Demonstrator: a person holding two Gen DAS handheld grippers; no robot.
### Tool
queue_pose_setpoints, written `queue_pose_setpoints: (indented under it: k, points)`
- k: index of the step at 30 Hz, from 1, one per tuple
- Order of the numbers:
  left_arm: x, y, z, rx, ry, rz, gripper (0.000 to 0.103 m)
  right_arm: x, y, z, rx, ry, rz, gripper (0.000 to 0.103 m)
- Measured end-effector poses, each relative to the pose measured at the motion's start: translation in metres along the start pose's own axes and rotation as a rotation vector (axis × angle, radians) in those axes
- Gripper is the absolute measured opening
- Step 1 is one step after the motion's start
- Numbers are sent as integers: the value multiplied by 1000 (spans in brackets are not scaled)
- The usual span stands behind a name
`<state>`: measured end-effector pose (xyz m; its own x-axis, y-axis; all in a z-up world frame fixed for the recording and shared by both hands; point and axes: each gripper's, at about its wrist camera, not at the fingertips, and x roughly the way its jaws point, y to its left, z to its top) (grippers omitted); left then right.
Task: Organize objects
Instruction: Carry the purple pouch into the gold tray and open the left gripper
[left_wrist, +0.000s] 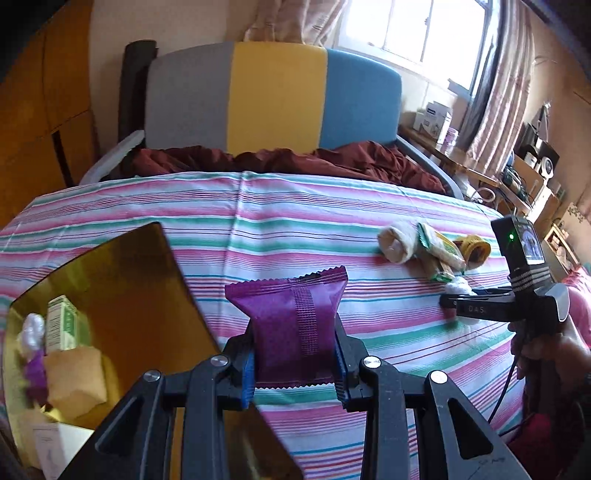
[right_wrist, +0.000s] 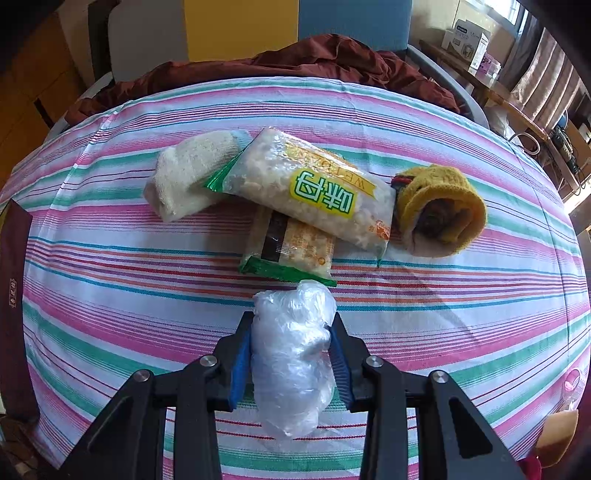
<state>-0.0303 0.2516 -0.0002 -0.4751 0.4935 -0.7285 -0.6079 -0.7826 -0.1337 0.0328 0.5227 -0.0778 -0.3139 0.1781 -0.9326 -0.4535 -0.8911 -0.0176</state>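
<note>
We see both units alike: left gripper (left_wrist: 293, 363) & right gripper (right_wrist: 291, 360), black plastic linkage arms w/ round silver screws, blue ribbed pads (right_wrist: 240, 363). Right unit, side view: camera block, green LED, white "DAS" lettering, black cable.

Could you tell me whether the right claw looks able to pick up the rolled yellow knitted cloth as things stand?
Probably not yet: the right claw is shut on a crumpled clear plastic bag. The rolled yellow knitted cloth lies uncovered on the striped tablecloth, beside the snack packets, so the path itself looks free.
</note>
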Motion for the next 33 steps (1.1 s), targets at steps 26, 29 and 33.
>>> queue_pose_setpoints:
  k: [26,29,33]
  points:
    - [29,204,14,-381,184,71,33,7,4,5,-27,-1,-29,38]
    - [44,210,16,-385,215,95,34,6,4,4,-27,-1,-29,38]
    - [57,212,17,-362,244,129,34,7,4,4,-27,0,-29,38]
